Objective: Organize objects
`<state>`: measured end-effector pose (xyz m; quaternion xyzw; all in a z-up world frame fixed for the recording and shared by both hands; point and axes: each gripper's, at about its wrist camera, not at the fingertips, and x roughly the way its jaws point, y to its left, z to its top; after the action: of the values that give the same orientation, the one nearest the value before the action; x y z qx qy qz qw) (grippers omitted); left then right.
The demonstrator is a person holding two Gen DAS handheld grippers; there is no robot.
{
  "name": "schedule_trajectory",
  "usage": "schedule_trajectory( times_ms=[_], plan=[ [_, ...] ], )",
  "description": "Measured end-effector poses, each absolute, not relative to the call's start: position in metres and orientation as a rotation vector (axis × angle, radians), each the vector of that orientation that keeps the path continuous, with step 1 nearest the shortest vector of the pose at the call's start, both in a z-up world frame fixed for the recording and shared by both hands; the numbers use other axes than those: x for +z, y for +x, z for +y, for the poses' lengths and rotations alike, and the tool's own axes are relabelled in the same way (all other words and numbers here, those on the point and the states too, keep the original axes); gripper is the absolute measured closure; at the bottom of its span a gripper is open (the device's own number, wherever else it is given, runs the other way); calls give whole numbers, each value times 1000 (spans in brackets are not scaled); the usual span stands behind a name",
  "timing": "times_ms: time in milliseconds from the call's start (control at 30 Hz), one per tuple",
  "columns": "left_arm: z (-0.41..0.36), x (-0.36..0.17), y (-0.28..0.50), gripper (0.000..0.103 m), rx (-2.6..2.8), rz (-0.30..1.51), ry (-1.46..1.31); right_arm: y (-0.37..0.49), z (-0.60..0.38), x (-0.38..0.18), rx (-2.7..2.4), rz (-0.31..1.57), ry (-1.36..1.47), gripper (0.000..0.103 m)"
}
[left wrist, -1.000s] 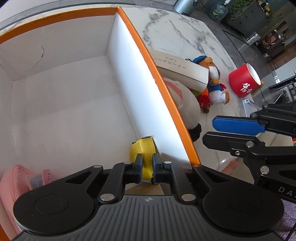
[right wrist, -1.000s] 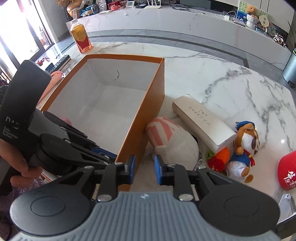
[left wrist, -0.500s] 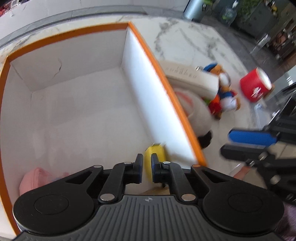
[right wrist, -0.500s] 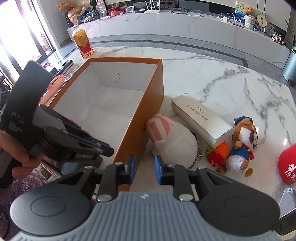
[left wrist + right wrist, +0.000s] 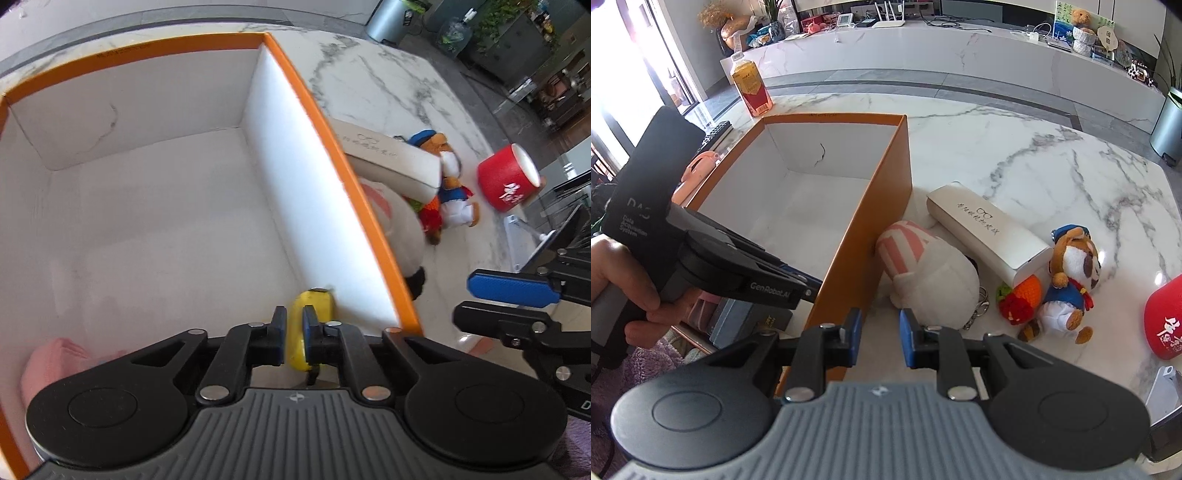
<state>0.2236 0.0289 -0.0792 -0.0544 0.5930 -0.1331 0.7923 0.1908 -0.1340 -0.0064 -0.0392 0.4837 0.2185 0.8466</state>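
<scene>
An open orange box with a white inside fills the left wrist view. My left gripper hangs over its near right corner, jaws closing to a thin slit with nothing pinched. A small yellow object lies on the box floor just below the tips, against the right wall. A pink item rests in the near left corner. My right gripper stands open and empty outside the box, near a white plush with pink stripes.
On the marble table right of the box lie a white glasses case, a small plush animal in blue, a knitted orange-and-red toy and a red cup. A bottle stands behind the box. A hand holds the left gripper.
My left gripper's jaws have narrowed and it has tipped so more of the box inside shows. The yellow object stays in the corner. The right gripper has hardly moved.
</scene>
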Motion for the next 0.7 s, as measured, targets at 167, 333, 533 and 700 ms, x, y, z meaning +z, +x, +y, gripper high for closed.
schedule_trajectory(
  times_ms=[167, 333, 533, 700],
  plan=[
    [38, -83, 221, 100, -265, 1281, -114, 189, -129, -4, 473, 1010, -92, 78],
    [40, -66, 224, 99, -336, 1208, -207, 190, -129, -6, 464, 1016, -99, 78],
    [25, -79, 228, 99, -366, 1244, -184, 189, -129, -3, 458, 1009, -106, 78],
    [27, -77, 224, 97, -342, 1236, -130, 189, -127, -4, 459, 1014, -112, 77]
  ],
)
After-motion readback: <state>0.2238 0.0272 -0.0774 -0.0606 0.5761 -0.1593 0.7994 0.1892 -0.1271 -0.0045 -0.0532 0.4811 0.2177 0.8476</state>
